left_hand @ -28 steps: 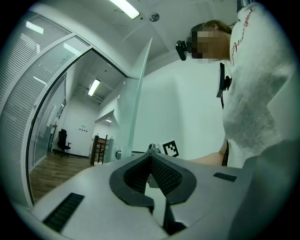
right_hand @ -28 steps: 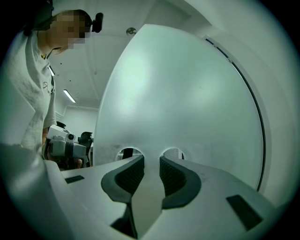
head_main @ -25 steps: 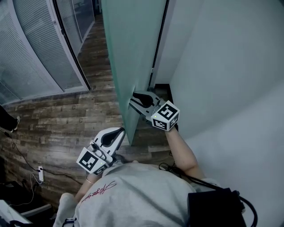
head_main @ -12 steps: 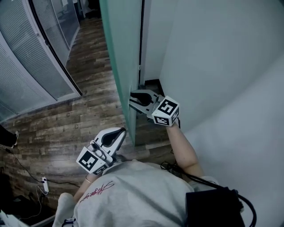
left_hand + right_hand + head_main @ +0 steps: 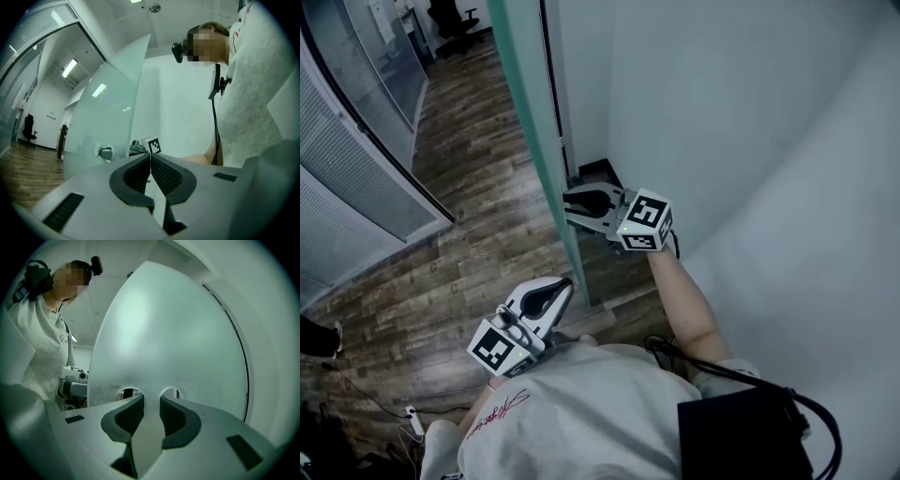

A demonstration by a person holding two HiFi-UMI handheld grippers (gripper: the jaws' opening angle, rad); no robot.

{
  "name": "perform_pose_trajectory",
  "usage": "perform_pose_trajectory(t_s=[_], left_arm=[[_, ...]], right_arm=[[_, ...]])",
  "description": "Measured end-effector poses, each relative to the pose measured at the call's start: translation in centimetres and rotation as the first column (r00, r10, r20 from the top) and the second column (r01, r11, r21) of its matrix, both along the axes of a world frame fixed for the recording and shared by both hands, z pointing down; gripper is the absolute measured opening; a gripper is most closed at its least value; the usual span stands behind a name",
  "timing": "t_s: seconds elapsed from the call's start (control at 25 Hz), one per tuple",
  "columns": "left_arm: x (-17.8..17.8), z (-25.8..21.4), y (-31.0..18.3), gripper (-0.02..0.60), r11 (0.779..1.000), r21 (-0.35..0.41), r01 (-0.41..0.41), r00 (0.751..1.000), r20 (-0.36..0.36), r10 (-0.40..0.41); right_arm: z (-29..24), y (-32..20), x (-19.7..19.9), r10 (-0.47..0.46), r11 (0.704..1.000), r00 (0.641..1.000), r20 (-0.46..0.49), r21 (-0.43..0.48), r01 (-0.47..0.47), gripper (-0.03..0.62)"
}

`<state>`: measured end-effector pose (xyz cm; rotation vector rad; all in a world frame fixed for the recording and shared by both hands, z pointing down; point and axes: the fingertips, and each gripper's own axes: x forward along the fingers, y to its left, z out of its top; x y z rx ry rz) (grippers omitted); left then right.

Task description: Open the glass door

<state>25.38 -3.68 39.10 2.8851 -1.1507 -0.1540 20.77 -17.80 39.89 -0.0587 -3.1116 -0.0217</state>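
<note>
The frosted glass door [image 5: 534, 141] stands nearly edge-on in the head view, running from the top down to the floor in front of me. My right gripper [image 5: 570, 204] points level at the door's right face near its free edge. Its jaws stand wide and are closed on a pale handle fitting there, which fills the gap between the pads in the right gripper view [image 5: 151, 401]. A metal knob [image 5: 106, 153] shows on the door's other face. My left gripper [image 5: 567, 286] hangs lower, left of the door, shut with nothing in it [image 5: 150, 154].
A white wall [image 5: 750, 141] runs close along the right. A glass partition with blinds [image 5: 347, 169] lines the left side of the wood floor [image 5: 469, 234]. A cable and plug [image 5: 408, 412] lie at lower left, and an office chair [image 5: 455, 19] stands far back.
The door has swung from showing a broad face to nearly edge-on. My right gripper has stayed on it and moved with it. The left gripper has shifted slightly beside the door's foot.
</note>
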Motion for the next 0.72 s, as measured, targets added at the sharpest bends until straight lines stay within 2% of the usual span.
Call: perform_pose_trajectory(t_s=[0.4,0.72], left_arm=[[2.9,-0.5,-0.3,0.018,0.996,-0.006,-0.093,0.996,0.001,0.093],[3.3,-0.1,-0.4,0.018,0.993,-0.034,-0.115,0.993,0.006,0.115]], right_arm=[[-0.3,-0.8,3.8,0.032,0.999,0.999,-0.006,0.007,-0.032,0.11],[-0.6,-2.1,6.7,0.064,0.998,0.998,0.011,0.007,-0.064,0.109]])
